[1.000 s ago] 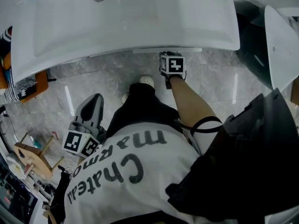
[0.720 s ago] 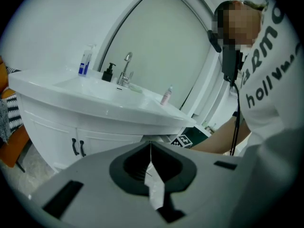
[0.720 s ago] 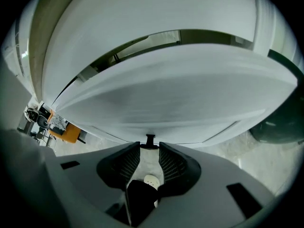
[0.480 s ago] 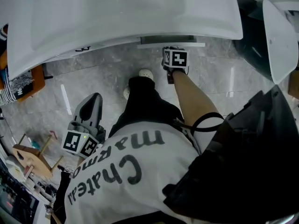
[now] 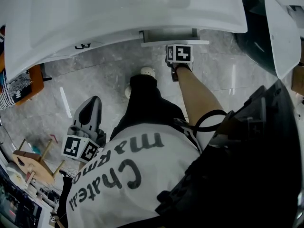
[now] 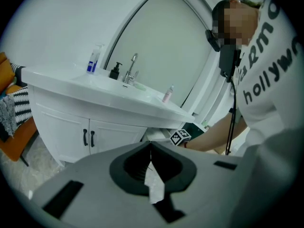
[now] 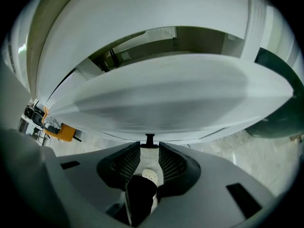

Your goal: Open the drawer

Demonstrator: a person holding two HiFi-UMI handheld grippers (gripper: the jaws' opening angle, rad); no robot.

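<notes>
White vanity [image 5: 118, 13] fills the top of the head view. Under its front edge, right of centre, the drawer [image 5: 175, 42] stands partly pulled out. The right hand-held gripper [image 7: 149, 145] is clamped narrowly on the drawer's small black handle [image 7: 149, 138]. The left hand-held gripper [image 6: 151, 151] hangs low at the person's side, its 2 jaws pressed together on nothing.

The person's white cotton T-shirt [image 5: 142, 184] bears dark lettering, "Chateau" and "marmo", at six o'clock in the head view. The left gripper view shows "hollywo" on it at three o'clock.
</notes>
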